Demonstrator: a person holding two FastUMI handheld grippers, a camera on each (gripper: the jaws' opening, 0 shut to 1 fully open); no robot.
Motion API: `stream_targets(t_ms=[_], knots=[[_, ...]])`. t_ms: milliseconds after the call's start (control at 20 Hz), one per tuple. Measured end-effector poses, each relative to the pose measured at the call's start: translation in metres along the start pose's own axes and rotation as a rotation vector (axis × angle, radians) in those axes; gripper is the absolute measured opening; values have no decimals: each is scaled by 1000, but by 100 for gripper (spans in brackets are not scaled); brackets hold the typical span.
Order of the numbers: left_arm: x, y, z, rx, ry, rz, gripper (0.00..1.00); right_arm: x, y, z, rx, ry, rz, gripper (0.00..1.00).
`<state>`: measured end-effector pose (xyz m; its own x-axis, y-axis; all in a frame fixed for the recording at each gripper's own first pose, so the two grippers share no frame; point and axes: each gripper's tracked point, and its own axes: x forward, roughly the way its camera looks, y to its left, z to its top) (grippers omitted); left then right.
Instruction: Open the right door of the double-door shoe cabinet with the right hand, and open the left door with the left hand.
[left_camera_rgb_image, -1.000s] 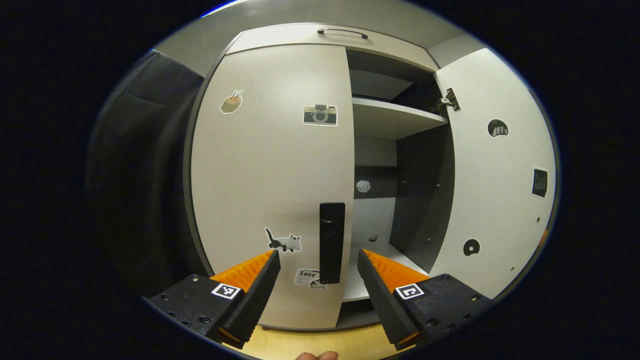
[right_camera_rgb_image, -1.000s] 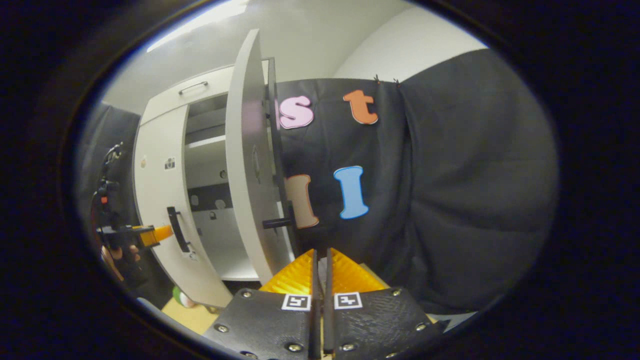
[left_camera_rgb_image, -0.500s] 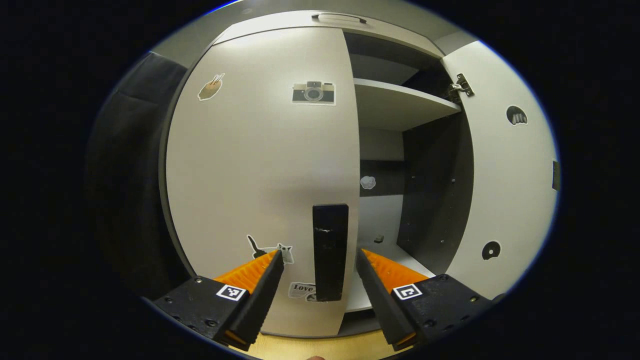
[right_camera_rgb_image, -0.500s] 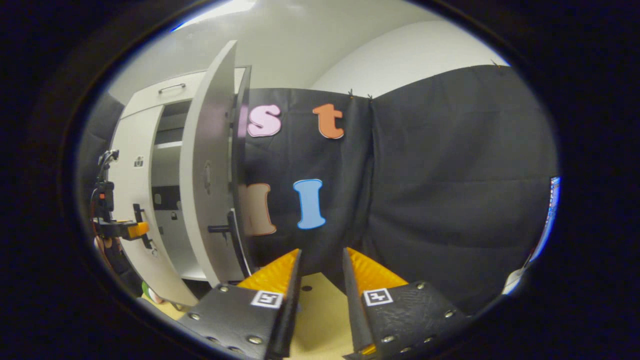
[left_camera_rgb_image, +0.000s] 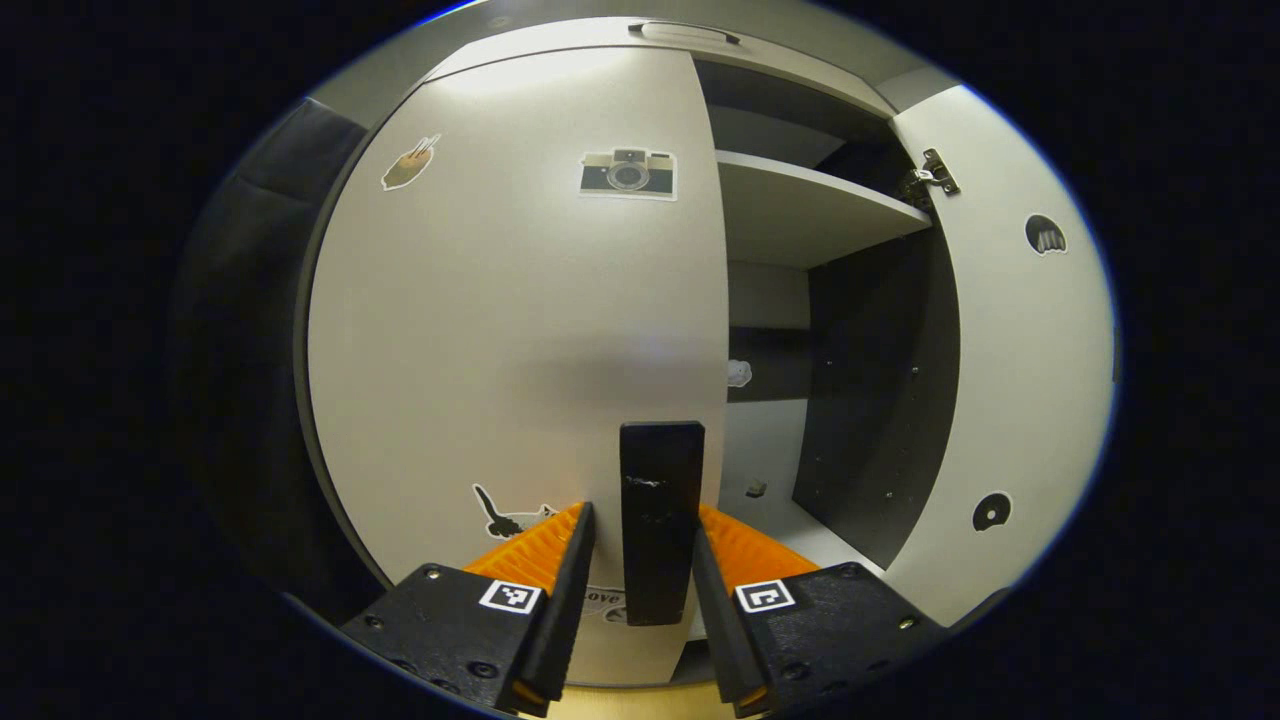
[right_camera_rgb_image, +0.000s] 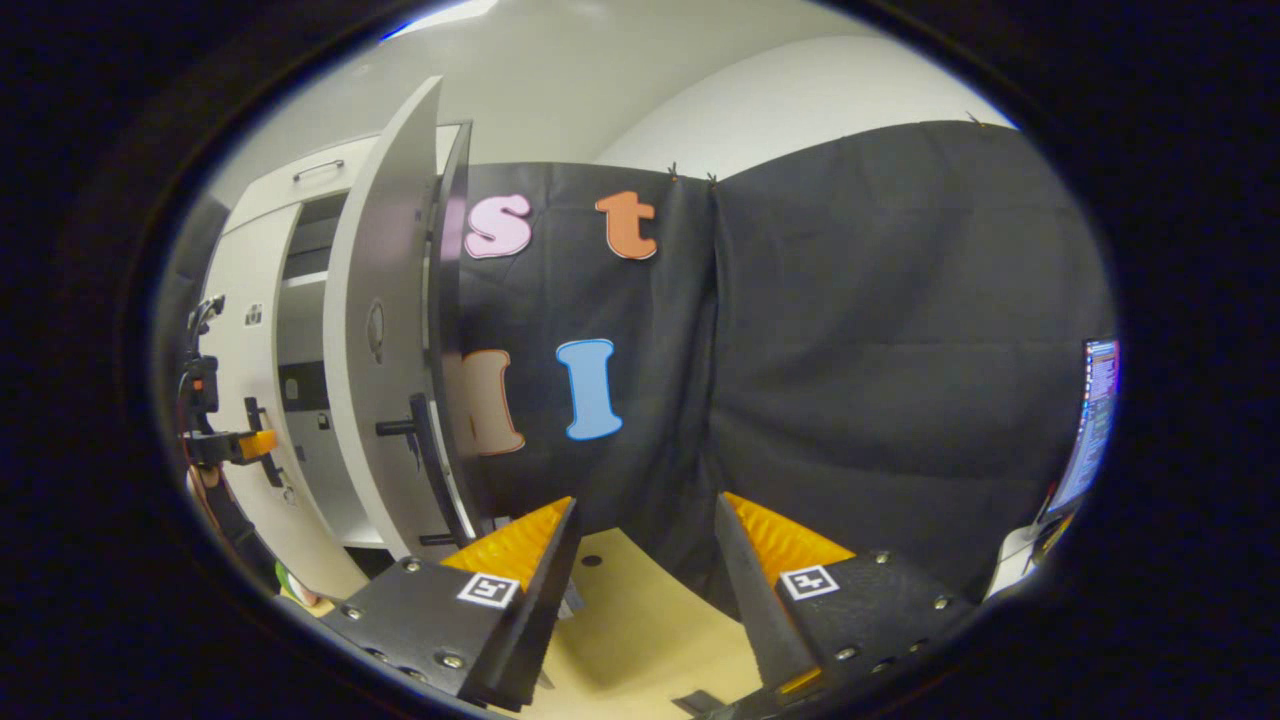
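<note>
In the left gripper view the shoe cabinet's left door (left_camera_rgb_image: 520, 330) is closed, with a black upright handle (left_camera_rgb_image: 660, 520) near its right edge. My left gripper (left_camera_rgb_image: 645, 535) straddles that handle. The right finger touches it, and a thin gap shows beside the left finger. The right door (left_camera_rgb_image: 1010, 350) stands wide open. In the right gripper view that door (right_camera_rgb_image: 380, 320) appears edge-on, its handle (right_camera_rgb_image: 430, 460) to the left of my right gripper (right_camera_rgb_image: 640, 525), which is open, holds nothing and faces the black cloth. The left gripper (right_camera_rgb_image: 235, 445) shows far left at the left door's handle.
Inside the cabinet are a white shelf (left_camera_rgb_image: 800, 205) and a bottom board with a small object (left_camera_rgb_image: 756, 489). Stickers dot both doors. A drawer with a bar handle (left_camera_rgb_image: 685, 30) tops the cabinet. Wooden floor (right_camera_rgb_image: 640, 620) lies below the right gripper; a lit screen (right_camera_rgb_image: 1095, 420) is at far right.
My left gripper moved closer to the left door's handle and its fingers narrowed around it. My right gripper opened, let go of the right door's handle and swung away to the right.
</note>
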<state>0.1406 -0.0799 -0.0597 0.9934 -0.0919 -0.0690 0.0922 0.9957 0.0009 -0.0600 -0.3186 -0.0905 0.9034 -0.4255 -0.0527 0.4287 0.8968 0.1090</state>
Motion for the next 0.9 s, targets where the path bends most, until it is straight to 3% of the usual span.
stream_targets(t_ms=[100, 600, 900], knots=[[0, -1, 1, 23, -7, 13, 35, 0, 1, -3, 2, 11, -1, 80], [-3, 0, -1, 15, 11, -7, 25, -14, 0, -13, 47, 44, 11, 80], [-31, 2, -1, 25, -1, -18, 22, -19, 5, -13, 75, 58, 25, 80]])
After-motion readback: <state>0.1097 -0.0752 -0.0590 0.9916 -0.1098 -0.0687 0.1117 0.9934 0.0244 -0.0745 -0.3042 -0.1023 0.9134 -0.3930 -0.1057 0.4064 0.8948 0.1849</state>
